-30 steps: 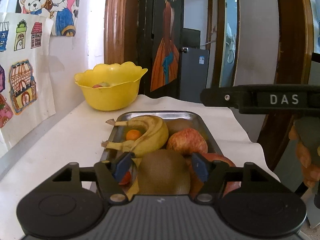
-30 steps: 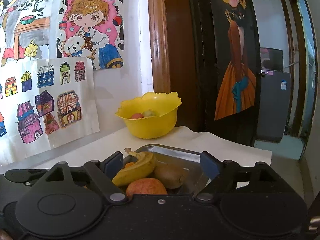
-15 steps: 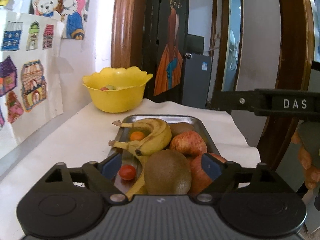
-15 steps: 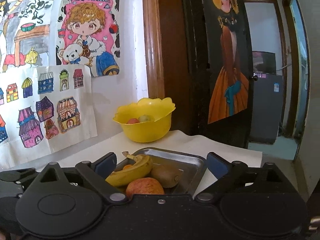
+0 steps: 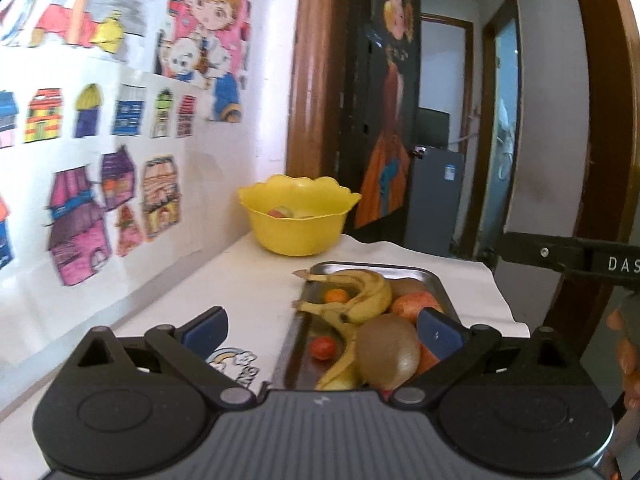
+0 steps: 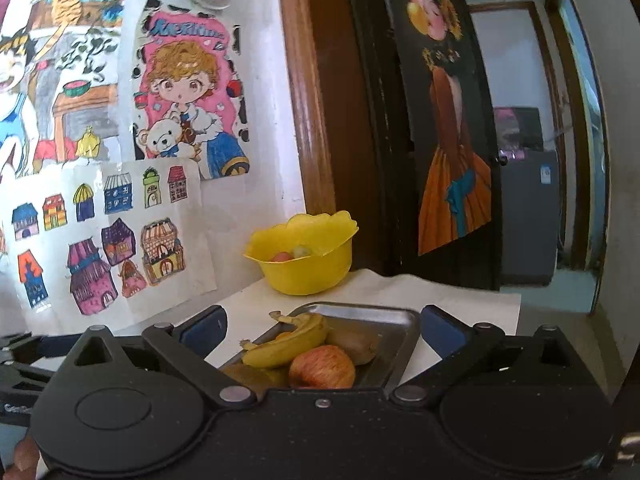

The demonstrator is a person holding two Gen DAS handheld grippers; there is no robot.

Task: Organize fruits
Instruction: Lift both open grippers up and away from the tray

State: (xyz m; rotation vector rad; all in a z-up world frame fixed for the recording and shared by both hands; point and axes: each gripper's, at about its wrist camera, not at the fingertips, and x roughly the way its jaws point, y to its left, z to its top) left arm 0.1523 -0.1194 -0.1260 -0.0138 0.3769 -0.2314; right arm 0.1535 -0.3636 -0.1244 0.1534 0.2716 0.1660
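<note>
left claw (image 5: 322,330) opening, empty | right claw (image 6: 320,326) opening, empty | tray (image 5: 446,294) of fruit on counter (image 5: 248,296)

two bananas (image 5: 362,294), one tray (image 5: 438,286), one bowl (image 5: 298,222)

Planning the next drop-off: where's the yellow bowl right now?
In both views the yellow bowl stands on the table's far end beyond the metal tray, near the wooden doorframe.

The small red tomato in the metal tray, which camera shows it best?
The left wrist view: the small red tomato lies in plain sight beside the banana. In the right wrist view the gripper body hides it.
</note>
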